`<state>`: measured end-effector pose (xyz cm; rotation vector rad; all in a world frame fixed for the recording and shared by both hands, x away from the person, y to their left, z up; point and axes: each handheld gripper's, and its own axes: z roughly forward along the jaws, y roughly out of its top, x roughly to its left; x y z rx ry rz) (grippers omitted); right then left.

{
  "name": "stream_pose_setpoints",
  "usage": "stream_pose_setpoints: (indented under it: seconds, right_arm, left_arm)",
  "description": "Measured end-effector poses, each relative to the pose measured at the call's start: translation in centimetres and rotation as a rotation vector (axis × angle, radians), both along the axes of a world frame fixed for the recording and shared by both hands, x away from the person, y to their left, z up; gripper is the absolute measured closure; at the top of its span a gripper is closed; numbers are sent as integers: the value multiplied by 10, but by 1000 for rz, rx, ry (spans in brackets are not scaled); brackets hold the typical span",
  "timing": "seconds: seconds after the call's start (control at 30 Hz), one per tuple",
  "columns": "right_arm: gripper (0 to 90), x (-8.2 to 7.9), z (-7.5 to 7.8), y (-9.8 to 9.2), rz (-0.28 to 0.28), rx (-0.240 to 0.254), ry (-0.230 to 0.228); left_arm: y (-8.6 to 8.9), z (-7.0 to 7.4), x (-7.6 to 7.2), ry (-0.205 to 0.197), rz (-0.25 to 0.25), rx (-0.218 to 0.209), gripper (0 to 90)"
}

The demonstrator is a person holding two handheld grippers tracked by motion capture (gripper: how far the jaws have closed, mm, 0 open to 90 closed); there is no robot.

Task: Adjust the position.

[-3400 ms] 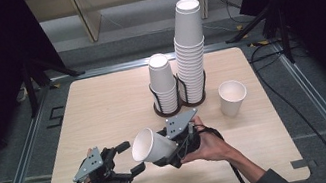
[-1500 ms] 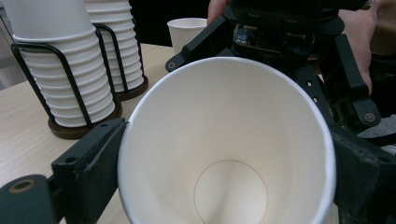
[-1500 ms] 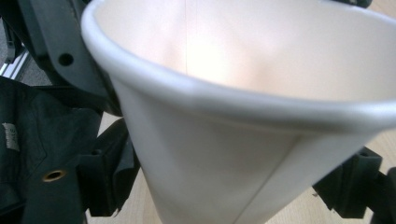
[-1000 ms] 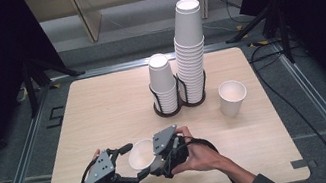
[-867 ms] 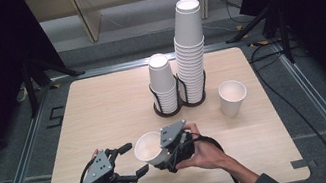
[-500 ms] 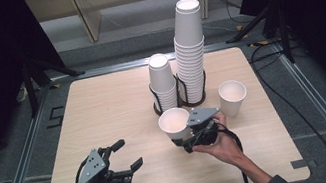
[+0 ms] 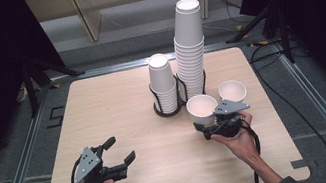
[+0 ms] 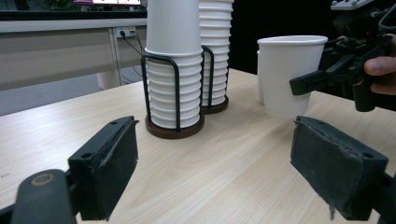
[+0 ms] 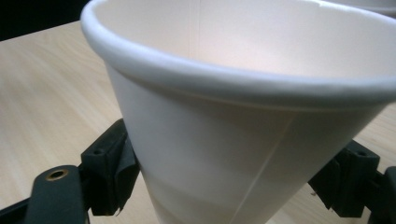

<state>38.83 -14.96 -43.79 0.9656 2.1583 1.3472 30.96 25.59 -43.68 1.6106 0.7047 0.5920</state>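
My right gripper [image 7: 203, 130] is shut on a white paper cup [image 7: 202, 107], holding it upright by its lower wall just over the table's right half. In the right gripper view the cup [image 9: 233, 116] sits between both black pads [image 9: 116, 172]. A second lone cup [image 7: 232, 90] stands just behind and to the right of it. My left gripper [image 7: 121, 148] hovers near the front left with its jaws wide apart and nothing between them. Its own view shows the spread pads [image 8: 112, 168] and, farther off, the held cup [image 8: 289, 70] in the right gripper [image 8: 336, 70].
Two stacks of paper cups stand in a black wire holder [image 7: 169, 109] at mid-table: a short stack [image 7: 163, 84] and a tall one [image 7: 189, 51]. The wooden table [image 7: 117, 104] has a metal frame around it; cables lie on the floor at the right.
The right gripper carried the cup from the front middle, beside the left gripper, rightward and back toward the lone cup. The left gripper stayed in place.
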Motion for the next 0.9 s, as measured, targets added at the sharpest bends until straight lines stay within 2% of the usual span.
stream_pose_setpoints:
  seconds: [0.07,0.1,0.13,0.17,0.2,0.23,0.27,0.3,0.37,0.4,0.43,0.5,0.6,0.67,0.73,0.77,0.8,0.83,0.87,0.9]
  right_arm:
    - [197,1,-3,-5,-27,1,14]
    - [196,1,-4,-5,-36,24,28]
    - [196,1,-4,-9,-57,-1,11]
    - [196,1,-5,-9,-59,18,41]
    - [196,2,-6,-11,-62,21,33]
    - [196,0,-7,-12,-93,14,34]
    - [196,2,-8,-13,-79,11,22]
    - [196,1,-10,-13,-94,26,35]
    - [196,3,-13,-15,-101,7,24]
    - [195,4,-14,-15,-97,31,43]
    - [196,3,-14,-15,-116,33,60]
    - [195,6,-15,-16,-109,21,40]
    - [196,8,-18,-15,-117,25,43]
    - [195,10,-20,-15,-120,1,34]
    - [195,10,-21,-13,-122,6,55]
    - [195,9,-23,-10,-140,38,63]
    - [195,12,-23,-12,-122,-6,33]
    - [195,13,-24,-11,-114,3,42]
    - [194,14,-24,-11,-125,-15,20]
    - [194,13,-25,-10,-121,-4,42]
  left_arm:
    - [-1,-1,2,-20,-12,-22,146]
    - [-1,-1,2,-18,-7,-20,146]
    - [-1,-1,2,-18,-4,-19,146]
    - [-1,-1,2,-18,-1,-17,146]
    - [-1,-2,2,-16,1,-17,146]
    - [-1,-1,2,-13,5,-15,146]
    - [0,-1,2,-13,10,-13,146]
    - [1,-1,0,4,23,5,146]
    - [1,-1,1,7,27,6,146]
    - [2,-1,1,7,28,4,146]
    - [2,-1,1,7,27,5,146]
    - [2,-1,1,9,22,6,146]
    - [1,-2,0,10,17,6,146]
    - [1,-2,0,9,16,9,146]
    - [2,-2,0,10,19,6,146]
    - [2,-2,0,11,19,6,146]
    - [2,-2,0,11,19,6,146]
    - [1,-3,2,-1,11,-10,146]
    - [2,-2,0,14,20,8,146]
    - [2,-2,0,13,18,7,146]
